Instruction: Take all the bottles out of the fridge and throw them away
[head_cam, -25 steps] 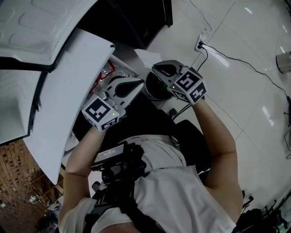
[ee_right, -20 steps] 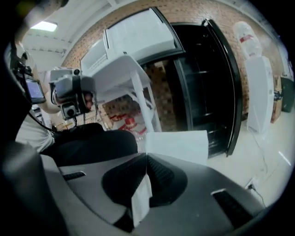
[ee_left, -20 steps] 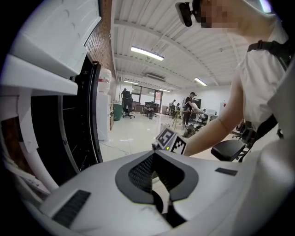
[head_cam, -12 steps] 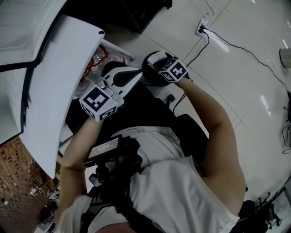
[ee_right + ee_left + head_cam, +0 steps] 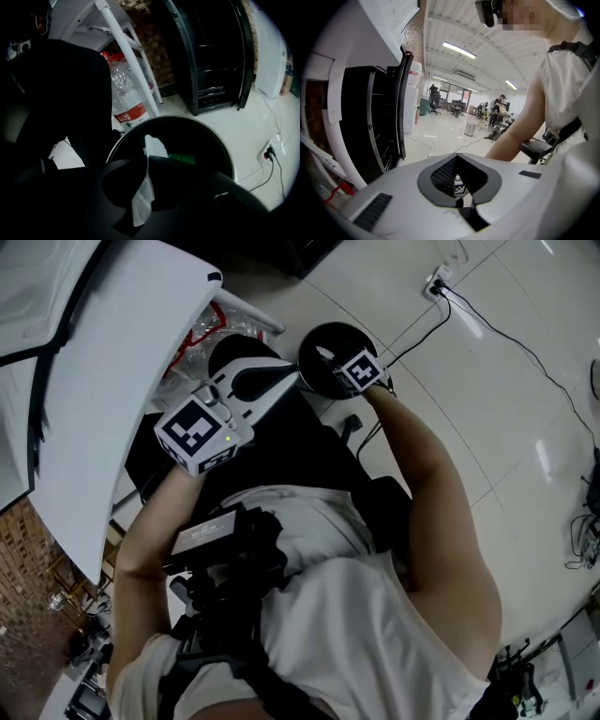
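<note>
Under the bin (image 5: 319, 338) and all round it, pale tiled floor (image 5: 506, 399). Left of the bin in the head view, a white fridge door (image 5: 103, 381) swung wide open. On the near side of the bin, a person's torso (image 5: 366, 615) in a white shirt, both arms stretched toward it. Behind the bin in the right gripper view, a dark cabinet (image 5: 215, 56) with a black frame. The bin itself black, round and open-topped.

Just left of the bin's rim, the left gripper (image 5: 457, 157), white, jaws closed tip against tip. Right over the bin's mouth and pointing steeply down into it, the right gripper (image 5: 143, 161), jaws only a narrow slit apart after just opening, with a white scrap (image 5: 140, 199) lying in the slit.

Behind the bin and to its left, on the floor, clear bottles (image 5: 126, 93) with red labels and red caps, upright, close beside a slanting white leg (image 5: 129, 51). Seen from the head view as a red-and-clear bundle left of the bin, below the fridge door's edge.

Inside the bin, past the scrap's far end, a small green thing (image 5: 182, 159), too dim to name. Well to the right of the bin and beyond it, a wall socket (image 5: 439, 284) on the floor line, with a black cable (image 5: 525, 343) trailing away across the tiles.
</note>
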The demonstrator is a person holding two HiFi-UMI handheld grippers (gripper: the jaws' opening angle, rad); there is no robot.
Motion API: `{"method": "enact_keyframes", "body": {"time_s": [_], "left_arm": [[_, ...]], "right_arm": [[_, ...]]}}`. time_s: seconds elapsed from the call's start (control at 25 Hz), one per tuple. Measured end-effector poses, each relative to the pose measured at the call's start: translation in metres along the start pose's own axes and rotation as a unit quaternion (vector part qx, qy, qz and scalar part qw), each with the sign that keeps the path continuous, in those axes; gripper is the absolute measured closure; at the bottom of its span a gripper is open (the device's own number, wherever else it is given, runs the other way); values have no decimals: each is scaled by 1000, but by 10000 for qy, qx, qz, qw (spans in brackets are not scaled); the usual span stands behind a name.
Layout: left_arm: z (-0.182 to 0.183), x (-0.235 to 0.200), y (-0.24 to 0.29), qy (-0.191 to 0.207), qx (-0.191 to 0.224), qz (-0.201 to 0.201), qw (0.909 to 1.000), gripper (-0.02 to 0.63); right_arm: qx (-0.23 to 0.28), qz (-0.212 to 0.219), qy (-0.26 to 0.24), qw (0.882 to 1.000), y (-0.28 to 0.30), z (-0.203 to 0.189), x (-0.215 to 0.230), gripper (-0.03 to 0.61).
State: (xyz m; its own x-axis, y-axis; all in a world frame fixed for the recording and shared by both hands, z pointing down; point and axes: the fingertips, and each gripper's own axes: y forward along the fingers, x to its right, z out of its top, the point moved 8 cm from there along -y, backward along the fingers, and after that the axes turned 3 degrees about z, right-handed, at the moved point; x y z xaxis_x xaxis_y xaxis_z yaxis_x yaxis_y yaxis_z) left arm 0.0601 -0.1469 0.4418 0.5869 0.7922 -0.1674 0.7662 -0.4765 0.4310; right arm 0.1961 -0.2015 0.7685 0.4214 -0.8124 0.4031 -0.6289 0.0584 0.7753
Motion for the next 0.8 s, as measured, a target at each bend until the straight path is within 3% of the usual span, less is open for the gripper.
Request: {"method": "enact_keyframes", "body": {"time_s": [0.08,0.16,0.52,0.56,0.68,0.8], "left_arm": [[-1,1,2,15,-36,-45,10000,607],[-1,1,3,56,-54,-84,9999,607],[-2,5,-3,22,-7,4,10000,607],[-2,4,-4,12,4,27,10000,607],[6,-2,-2,89,174,38,9998,607],[16,-2,-16,162,301,61,9994,607]], "right_arm": [[-234,-212,-268,9991,1,-4,-1,546],[-388,-331,-463,9976,2,-8,-3,431],[397,-69,-428,9983,-38,0,-14,408],[570,32,-391,9976,-44,3,-16,416],[1249,60,-430,9912,-79,24,-16,578],[2129,-42,-787,9739,-129,64,-35,578]]}}
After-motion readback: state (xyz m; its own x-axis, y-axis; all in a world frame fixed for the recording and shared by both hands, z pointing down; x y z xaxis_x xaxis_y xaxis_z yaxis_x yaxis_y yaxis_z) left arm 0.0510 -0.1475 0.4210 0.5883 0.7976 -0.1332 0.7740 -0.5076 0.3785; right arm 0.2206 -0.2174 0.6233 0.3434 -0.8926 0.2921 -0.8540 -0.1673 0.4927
